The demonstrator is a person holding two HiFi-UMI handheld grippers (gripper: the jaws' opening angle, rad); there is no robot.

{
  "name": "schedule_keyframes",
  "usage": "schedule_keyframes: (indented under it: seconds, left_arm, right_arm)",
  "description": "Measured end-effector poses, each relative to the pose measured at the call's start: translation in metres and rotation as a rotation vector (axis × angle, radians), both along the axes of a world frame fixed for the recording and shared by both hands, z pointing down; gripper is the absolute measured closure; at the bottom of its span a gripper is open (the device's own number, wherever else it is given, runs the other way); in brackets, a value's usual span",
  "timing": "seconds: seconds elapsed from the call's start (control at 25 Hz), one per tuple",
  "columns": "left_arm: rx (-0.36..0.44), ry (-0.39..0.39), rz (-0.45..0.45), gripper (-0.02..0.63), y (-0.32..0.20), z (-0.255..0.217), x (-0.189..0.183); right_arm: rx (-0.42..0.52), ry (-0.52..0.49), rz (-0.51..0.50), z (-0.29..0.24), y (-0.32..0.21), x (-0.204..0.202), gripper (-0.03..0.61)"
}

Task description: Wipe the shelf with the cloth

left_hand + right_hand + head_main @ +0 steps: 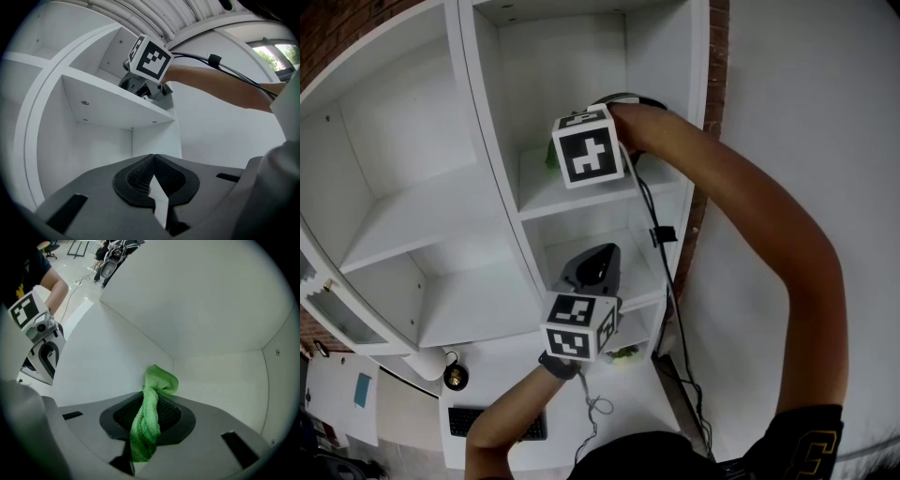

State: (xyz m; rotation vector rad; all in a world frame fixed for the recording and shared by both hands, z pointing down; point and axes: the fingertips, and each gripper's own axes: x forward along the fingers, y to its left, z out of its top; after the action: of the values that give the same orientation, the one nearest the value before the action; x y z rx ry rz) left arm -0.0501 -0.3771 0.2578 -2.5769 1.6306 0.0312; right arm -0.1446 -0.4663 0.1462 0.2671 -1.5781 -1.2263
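**Green cloth clamped in the right gripper, inside an upper shelf compartment**

The cloth [149, 427] is pinched between the jaws of the right gripper [151, 397], which are closed tight on it. A bunched end pokes out past the jaw tips toward the compartment's rear corner; the rest trails back behind the jaws; whether the bunched end touches the white shelf [108, 357] cannot be told. In the head view a green sliver shows just left of this gripper's marker cube [589, 148], above the shelf board [572, 192]. The left gripper [153, 161] is lower, at the compartment beneath the right gripper, with its jaws pointing up at that board's underside; the jaws meet at the tips with nothing between them. A black cable [661, 234] runs down from the right gripper beside the person's arm [750, 234].
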Motion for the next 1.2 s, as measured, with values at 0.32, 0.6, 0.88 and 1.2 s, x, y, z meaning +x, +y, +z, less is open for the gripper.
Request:
schedule_keyframes:
  seconds: [0.32,0.6,0.88,1.2]
  left_arm:
    - [-0.007,-0.004,0.021,0.597,-0.001,0.004,0.009]
    - [-0.005,-0.008,0.027,0.597,0.0,0.004,0.015]
    - [0.007,-0.037,-0.016,0.597,0.012,0.008,0.0]
    - [0.005,-0.014,-0.098,0.597,0.015,0.007,-0.034]
  right_arm:
    - [0.032,0.078,0.143,0.001,-0.021,0.04,0.508]
    - [0.049,0.121,0.216,0.002,-0.027,0.058,0.508]
    - [0.139,0.122,0.101,-0.018,-0.013,0.05,0.505]
    - [-0.104,-0.147,-0.218,-0.025,0.077,-0.007,0.505]
